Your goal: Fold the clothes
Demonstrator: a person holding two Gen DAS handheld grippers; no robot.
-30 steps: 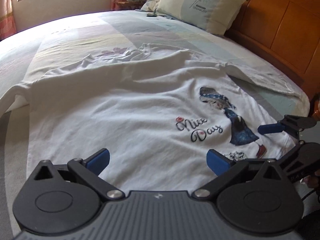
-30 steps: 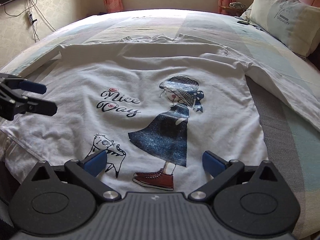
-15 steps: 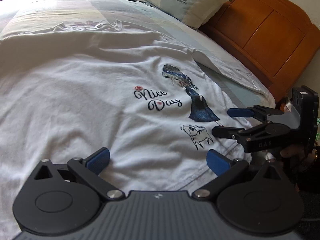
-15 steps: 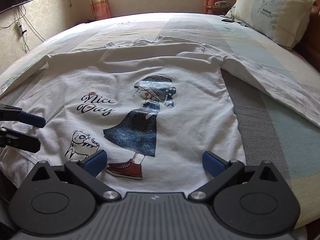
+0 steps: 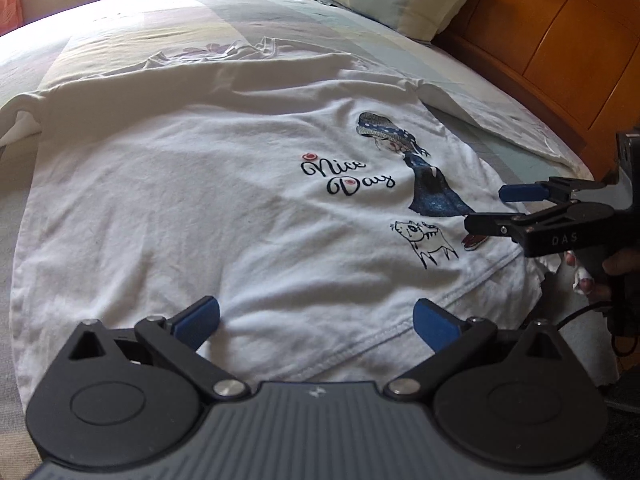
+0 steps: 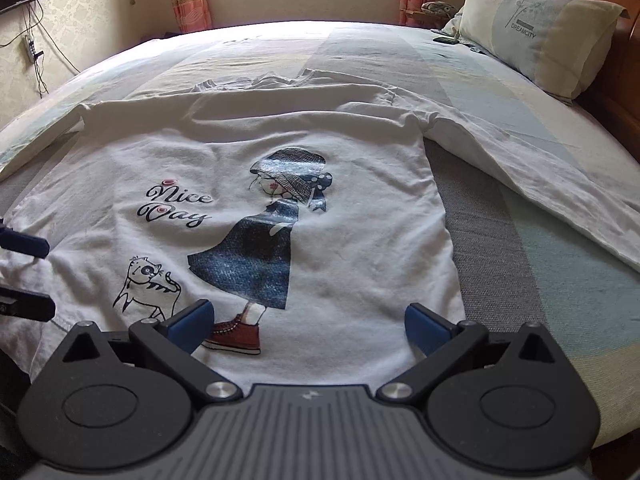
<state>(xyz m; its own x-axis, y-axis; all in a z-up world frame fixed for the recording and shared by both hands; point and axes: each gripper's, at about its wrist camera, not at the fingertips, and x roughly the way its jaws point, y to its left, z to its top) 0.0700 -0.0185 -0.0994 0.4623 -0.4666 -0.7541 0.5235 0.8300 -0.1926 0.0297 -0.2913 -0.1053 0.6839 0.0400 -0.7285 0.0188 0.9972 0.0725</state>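
white shirt [image 6: 280,152] flat on bed [image 6: 520,240]; pillow [image 6: 536,28] by headboard [image 5: 560,40]. left tool [image 5: 316,320], right tool [image 6: 306,322] both spread wide, empty.

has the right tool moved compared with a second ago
Yes. In the left wrist view the right tool now reaches further over the shirt hem, beside the cat print; that camera also moved, so partly uncertain.

White long-sleeved shirt [image 6: 248,184] with "Nice Day" girl-and-cat print, spread flat, front up, on the bed.
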